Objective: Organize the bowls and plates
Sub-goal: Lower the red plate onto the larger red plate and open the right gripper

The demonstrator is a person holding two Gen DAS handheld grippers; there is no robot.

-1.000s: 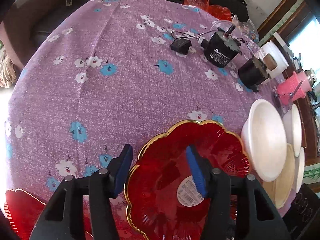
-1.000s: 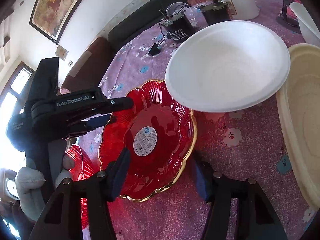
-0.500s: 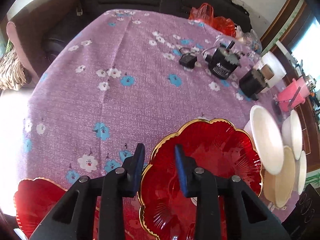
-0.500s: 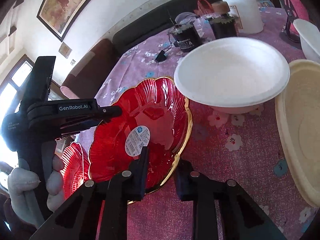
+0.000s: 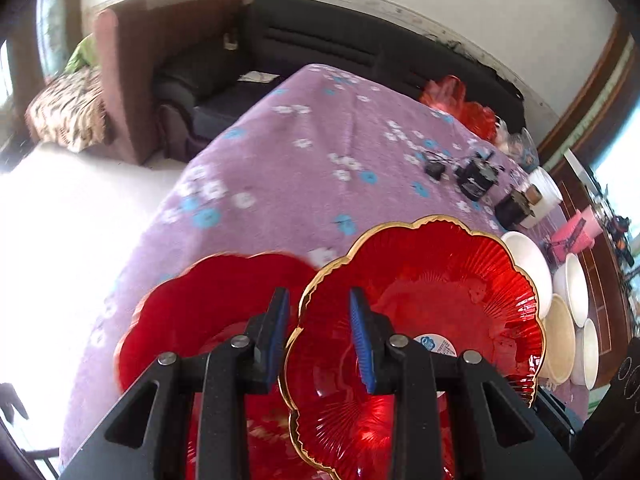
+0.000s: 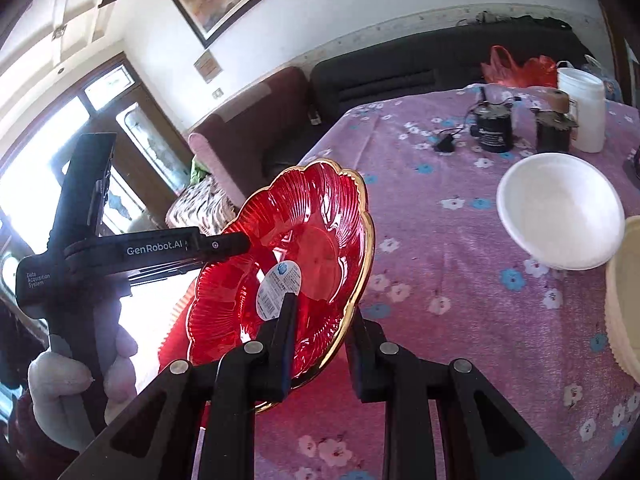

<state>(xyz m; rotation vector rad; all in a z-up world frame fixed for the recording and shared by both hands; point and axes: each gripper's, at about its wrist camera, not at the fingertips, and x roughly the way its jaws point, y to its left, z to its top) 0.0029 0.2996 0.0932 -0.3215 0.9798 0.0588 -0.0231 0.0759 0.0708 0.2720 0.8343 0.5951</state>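
A red glass plate (image 5: 432,280) with a gold scalloped rim and a white sticker is held in the air, tilted, by both grippers. My left gripper (image 5: 317,300) is shut on the plate's near left rim. My right gripper (image 6: 322,312) is shut on the opposite rim of the red plate (image 6: 312,220). A second red plate (image 5: 216,292) lies on the purple flowered tablecloth (image 5: 304,176) just below and to the left. A white bowl (image 6: 560,208) and a cream plate (image 6: 624,300) sit on the table to the right.
Two black jars (image 6: 494,128), a white tub (image 6: 582,112), a small black charger (image 6: 444,145) and a red bag (image 6: 516,68) stand at the table's far side. More white bowls (image 5: 576,292) stand at the right. A gloved hand (image 6: 60,380) holds the left gripper. Sofas stand beyond the table's edge.
Both grippers went from open around the red plate's rim to shut on it. The plate has risen off the cloth, tilted, and moved left over the second red plate.
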